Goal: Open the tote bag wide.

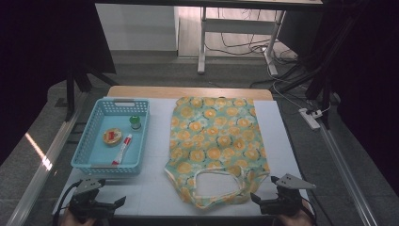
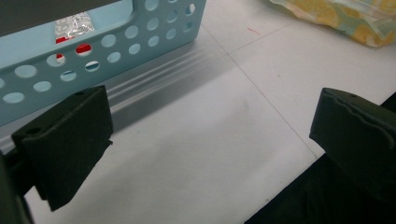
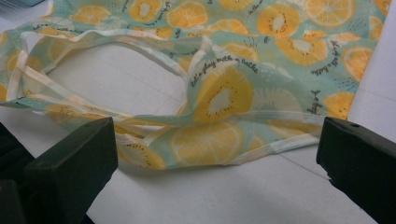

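The right gripper (image 1: pixel 263 197) hung open just beside the fruit-print bag (image 1: pixel 216 141), touching nothing. The left gripper (image 1: pixel 113 203), also open, sat near the blue basket (image 1: pixel 84 148) left of that bag.

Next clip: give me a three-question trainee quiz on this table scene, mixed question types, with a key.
1. True or false: the right gripper has its jaws shut on the fruit-print bag.
2. Which items lie inside the blue basket?
A. a tube, a round tin and a green-capped bottle
B. a pair of scissors and a roll of tape
C. only a folded cloth
3. Fill in: in the high view, the bag's handles point toward the ____ edge of the table, close to the person.

Key
1. False: both the right gripper and the left gripper are open and hold nothing.
2. A
3. near
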The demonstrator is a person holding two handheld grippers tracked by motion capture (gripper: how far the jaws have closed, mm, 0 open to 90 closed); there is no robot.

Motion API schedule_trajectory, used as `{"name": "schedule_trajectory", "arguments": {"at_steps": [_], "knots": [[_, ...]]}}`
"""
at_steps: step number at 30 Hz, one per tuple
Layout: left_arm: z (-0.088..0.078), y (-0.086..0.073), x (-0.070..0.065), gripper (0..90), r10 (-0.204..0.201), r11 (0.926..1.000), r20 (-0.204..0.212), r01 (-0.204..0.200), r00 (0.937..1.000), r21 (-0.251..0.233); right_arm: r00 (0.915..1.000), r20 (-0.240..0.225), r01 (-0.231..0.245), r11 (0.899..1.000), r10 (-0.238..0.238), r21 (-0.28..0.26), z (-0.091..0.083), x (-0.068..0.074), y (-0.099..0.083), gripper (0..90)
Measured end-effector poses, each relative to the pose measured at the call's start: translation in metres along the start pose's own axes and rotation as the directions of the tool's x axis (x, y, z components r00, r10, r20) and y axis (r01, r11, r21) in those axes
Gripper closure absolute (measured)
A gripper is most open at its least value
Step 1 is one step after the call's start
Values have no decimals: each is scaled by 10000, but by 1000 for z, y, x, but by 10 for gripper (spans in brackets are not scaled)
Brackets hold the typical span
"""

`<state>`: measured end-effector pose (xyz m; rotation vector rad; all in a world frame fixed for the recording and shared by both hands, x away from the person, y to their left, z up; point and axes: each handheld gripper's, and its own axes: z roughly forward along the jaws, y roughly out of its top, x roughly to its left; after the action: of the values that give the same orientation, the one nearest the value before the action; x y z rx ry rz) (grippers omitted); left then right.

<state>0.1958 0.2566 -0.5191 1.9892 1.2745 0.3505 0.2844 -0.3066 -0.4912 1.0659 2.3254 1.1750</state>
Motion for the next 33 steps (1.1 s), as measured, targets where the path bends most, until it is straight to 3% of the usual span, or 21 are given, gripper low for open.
{"name": "schedule_trajectory", "arguments": {"at_steps": [9,13,21,27,33], "knots": [[1,0,-1,0,-9,10000,1,9,10000,24,9976,-466,516,9986,-520,-86,5,11,6,0],[1,1,-1,0,-19,10000,-8,19,10000,54,9961,-695,522,9984,-534,-196,6,15,9,0],[1,1,-1,0,-20,10000,-23,20,10000,82,9901,-1136,837,9965,-825,58,14,27,13,0],[2,1,-1,0,5,9999,-29,-5,10000,135,9840,-1471,1055,9941,-1009,237,20,40,18,0],[2,1,-1,0,7,9999,-40,-6,10000,151,9675,-2200,1369,9898,-1248,402,29,53,23,0]]}}
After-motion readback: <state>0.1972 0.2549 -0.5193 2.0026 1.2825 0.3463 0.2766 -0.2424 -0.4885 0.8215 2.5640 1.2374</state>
